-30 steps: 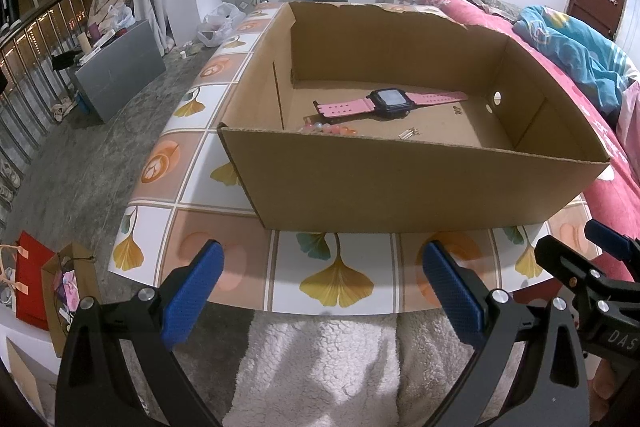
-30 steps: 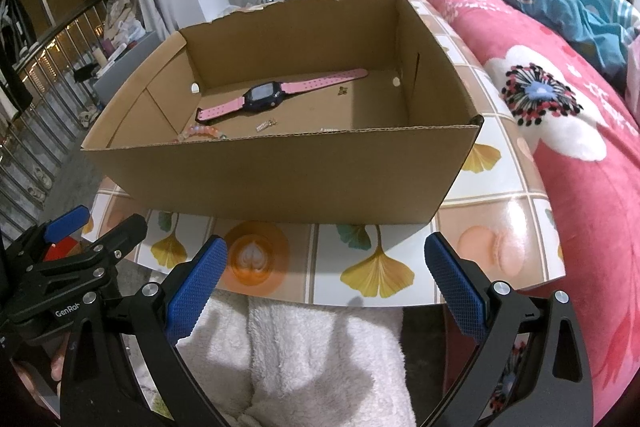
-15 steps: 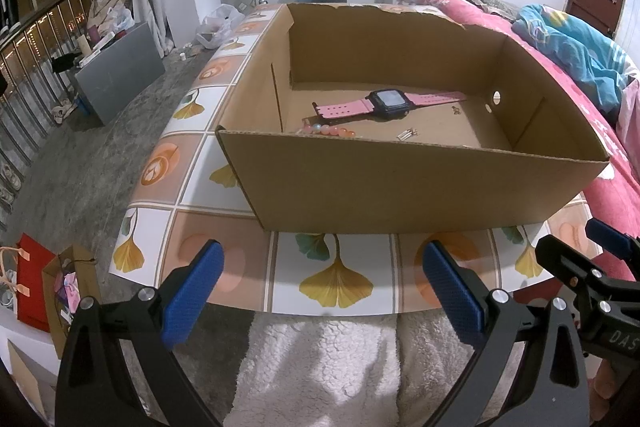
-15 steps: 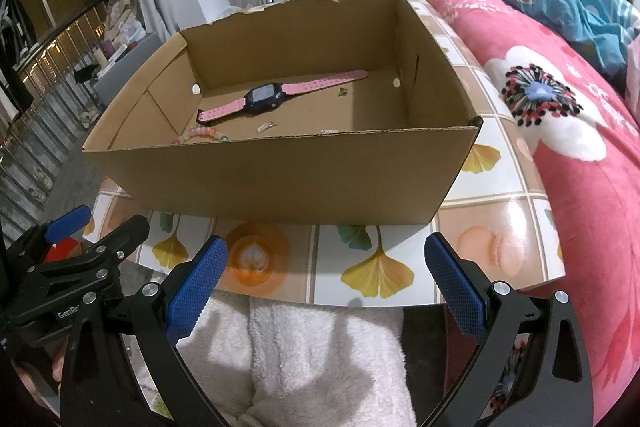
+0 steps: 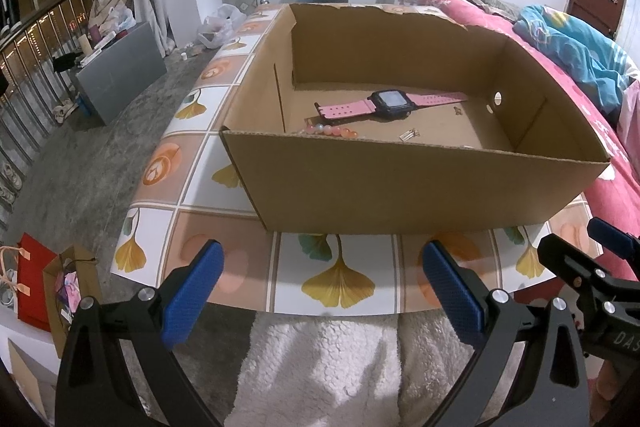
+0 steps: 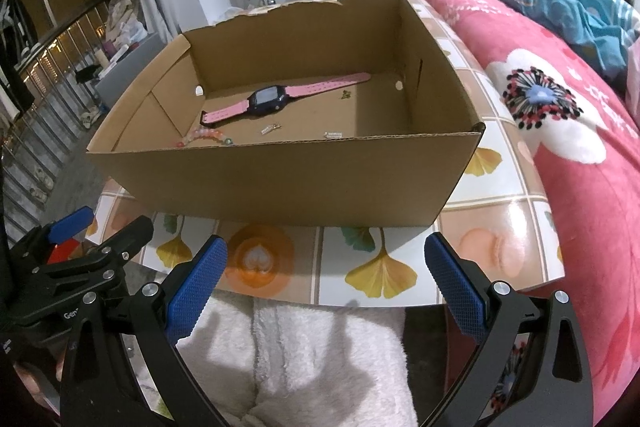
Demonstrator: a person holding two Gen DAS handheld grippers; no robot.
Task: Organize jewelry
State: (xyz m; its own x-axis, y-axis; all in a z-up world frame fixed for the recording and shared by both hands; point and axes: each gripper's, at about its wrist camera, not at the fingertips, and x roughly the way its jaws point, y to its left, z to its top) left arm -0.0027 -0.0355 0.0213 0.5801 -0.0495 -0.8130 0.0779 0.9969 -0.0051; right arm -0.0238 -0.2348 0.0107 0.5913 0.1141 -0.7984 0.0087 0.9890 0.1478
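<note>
Lying flat on the floor of the cardboard box (image 6: pixel 280 179), the pink watch (image 6: pixel 272 99), bead bracelet (image 6: pixel 208 137) and tiny clips (image 6: pixel 270 128) are easily missed; left gripper (image 5: pixel 324 291) and right gripper (image 6: pixel 326 287) hover near, wide open, empty, and could snag the near wall.

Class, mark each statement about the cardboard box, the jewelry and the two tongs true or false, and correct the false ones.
1. The pink watch lies flat on the floor of the cardboard box. True.
2. The left tongs are shut on the bead bracelet. False: they are open and empty, outside the box; the bracelet lies inside it.
3. The right tongs are open and hold nothing. True.
4. The box stands on the pink flowered blanket. False: it stands on the leaf-patterned tabletop, beside the blanket.
5. Small metal trinkets lie in the box near the watch. True.
</note>
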